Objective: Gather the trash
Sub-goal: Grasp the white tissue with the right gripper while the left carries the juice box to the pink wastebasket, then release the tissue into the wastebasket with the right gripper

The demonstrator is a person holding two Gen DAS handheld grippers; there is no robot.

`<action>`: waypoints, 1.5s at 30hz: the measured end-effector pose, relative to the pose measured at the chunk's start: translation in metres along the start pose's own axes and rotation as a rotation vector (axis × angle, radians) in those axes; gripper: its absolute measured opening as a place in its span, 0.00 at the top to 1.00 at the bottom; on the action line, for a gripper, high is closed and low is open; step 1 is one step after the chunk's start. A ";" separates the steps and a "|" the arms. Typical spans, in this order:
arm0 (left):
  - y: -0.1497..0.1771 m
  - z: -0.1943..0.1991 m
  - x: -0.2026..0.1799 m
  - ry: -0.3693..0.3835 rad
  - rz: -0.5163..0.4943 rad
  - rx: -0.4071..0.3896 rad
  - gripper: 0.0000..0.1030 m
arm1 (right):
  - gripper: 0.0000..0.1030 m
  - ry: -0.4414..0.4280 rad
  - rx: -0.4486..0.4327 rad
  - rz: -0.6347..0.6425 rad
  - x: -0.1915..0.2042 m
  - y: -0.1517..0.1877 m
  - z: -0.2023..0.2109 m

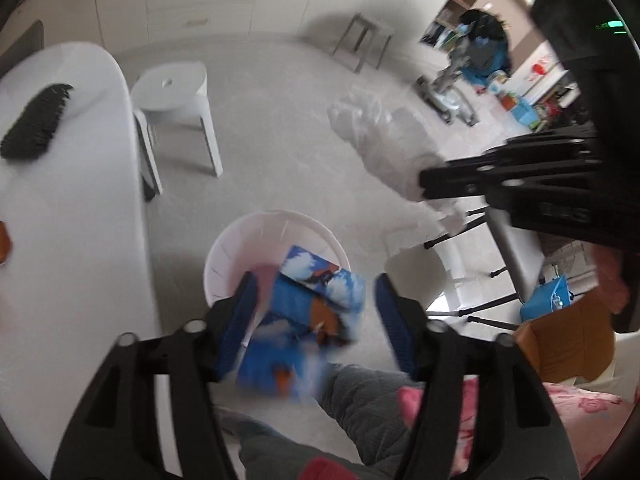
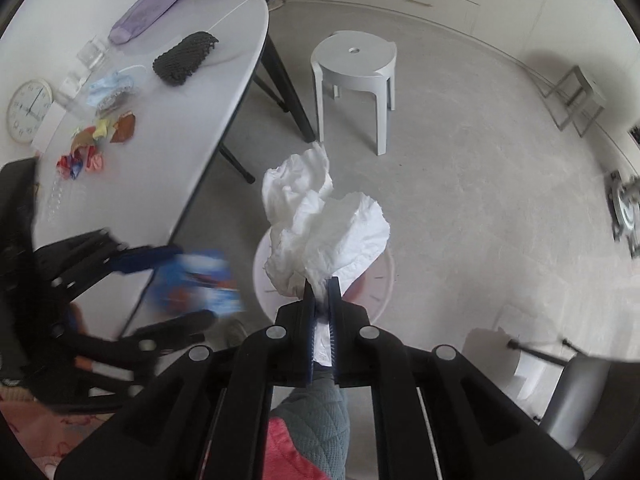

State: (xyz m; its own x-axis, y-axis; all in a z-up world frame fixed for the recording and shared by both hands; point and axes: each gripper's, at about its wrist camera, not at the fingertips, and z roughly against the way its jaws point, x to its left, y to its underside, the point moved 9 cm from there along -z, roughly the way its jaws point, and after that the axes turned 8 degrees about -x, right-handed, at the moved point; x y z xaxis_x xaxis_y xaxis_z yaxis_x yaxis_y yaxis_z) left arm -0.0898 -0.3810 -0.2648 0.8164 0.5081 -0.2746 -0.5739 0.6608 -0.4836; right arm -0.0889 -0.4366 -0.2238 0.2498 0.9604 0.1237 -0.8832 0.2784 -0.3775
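Note:
My left gripper (image 1: 316, 320) is open above a white waste bin (image 1: 228, 252) on the floor. A blue wrapper (image 1: 304, 320), blurred, is between its jaws and over the bin, touching neither pad clearly. In the right wrist view the left gripper (image 2: 176, 284) and the blue wrapper (image 2: 200, 284) show at the left. My right gripper (image 2: 322, 288) is shut on a crumpled white tissue (image 2: 320, 216), held above the bin (image 2: 384, 276). The right gripper (image 1: 424, 188) with the tissue (image 1: 380, 136) also shows in the left wrist view.
A white table (image 2: 180, 100) holds coloured wrappers (image 2: 96, 144), a black knitted item (image 2: 184, 58), a purple pouch (image 2: 144, 12), a blue mask (image 2: 108, 88), glasses and a clock (image 2: 28, 110). A white stool (image 2: 354, 76) stands on the floor beyond the bin.

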 end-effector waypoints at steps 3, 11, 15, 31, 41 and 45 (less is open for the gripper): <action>-0.006 -0.013 -0.006 -0.049 0.031 0.023 0.29 | 0.91 -0.043 0.026 0.043 -0.011 -0.002 -0.007; -0.025 0.014 0.006 -0.199 0.099 -0.014 0.18 | 0.86 -0.145 0.080 0.157 -0.003 0.003 -0.025; -0.026 0.041 0.025 -0.305 0.156 -0.045 0.11 | 0.21 -0.160 0.114 0.216 0.006 0.010 -0.039; 0.013 0.180 0.132 -0.607 0.393 -0.190 0.07 | 0.02 -0.142 -0.173 0.229 0.100 -0.085 0.001; 0.095 0.260 0.279 -0.794 0.581 -0.201 0.07 | 0.02 -0.221 -0.220 0.319 0.226 -0.122 0.000; 0.124 0.270 0.338 -0.812 0.614 -0.167 0.07 | 0.02 -0.233 -0.205 0.364 0.283 -0.125 -0.014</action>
State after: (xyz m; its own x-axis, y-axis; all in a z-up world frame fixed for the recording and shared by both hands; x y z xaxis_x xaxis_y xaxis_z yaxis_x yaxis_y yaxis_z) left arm 0.0979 0.0219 -0.1932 0.0605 0.9930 0.1011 -0.8106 0.1080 -0.5755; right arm 0.0974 -0.1996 -0.1543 -0.1780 0.9735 0.1436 -0.7944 -0.0560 -0.6048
